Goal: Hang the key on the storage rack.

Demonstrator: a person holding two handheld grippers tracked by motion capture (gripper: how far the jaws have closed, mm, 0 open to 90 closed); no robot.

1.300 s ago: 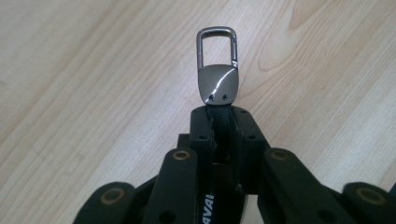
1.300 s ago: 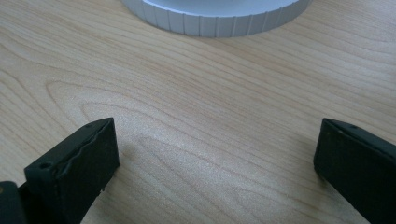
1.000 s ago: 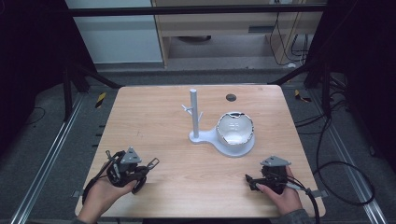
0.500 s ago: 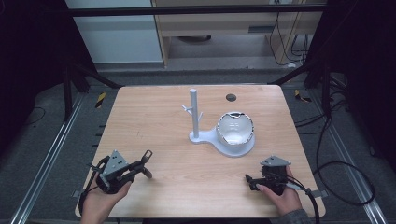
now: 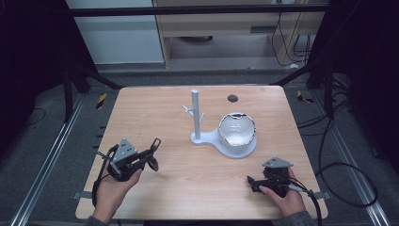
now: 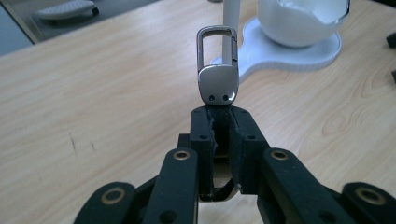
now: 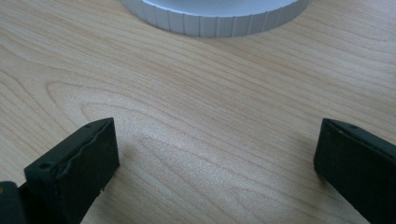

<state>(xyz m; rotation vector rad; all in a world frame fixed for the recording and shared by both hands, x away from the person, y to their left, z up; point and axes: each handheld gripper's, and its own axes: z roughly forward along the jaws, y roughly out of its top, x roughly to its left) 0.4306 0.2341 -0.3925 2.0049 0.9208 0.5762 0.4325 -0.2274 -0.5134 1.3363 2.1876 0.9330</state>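
Observation:
My left gripper (image 6: 219, 119) is shut on a metal key clasp (image 6: 218, 70), whose silver loop sticks up past the jaw tips; a strap end hangs between the jaws below. In the high view the left gripper (image 5: 149, 153) is at the table's front left, pointing right toward a white stand (image 5: 195, 113) with a post, small pegs and a white bowl (image 5: 237, 129) on its base. My right gripper (image 5: 251, 181) rests at the front right, open, with bare wood between its fingers (image 7: 77, 163). The stand's ribbed base edge (image 7: 215, 21) lies just ahead of it.
A wooden table (image 5: 155, 108) carries everything; a dark round hole (image 5: 232, 98) is near its far edge. Black frame rails and cables run along both sides on the floor. A cable (image 5: 315, 197) trails from the right gripper.
The left gripper has risen and shifted forward toward the stand with the clasp in its jaws. The right gripper has stayed put.

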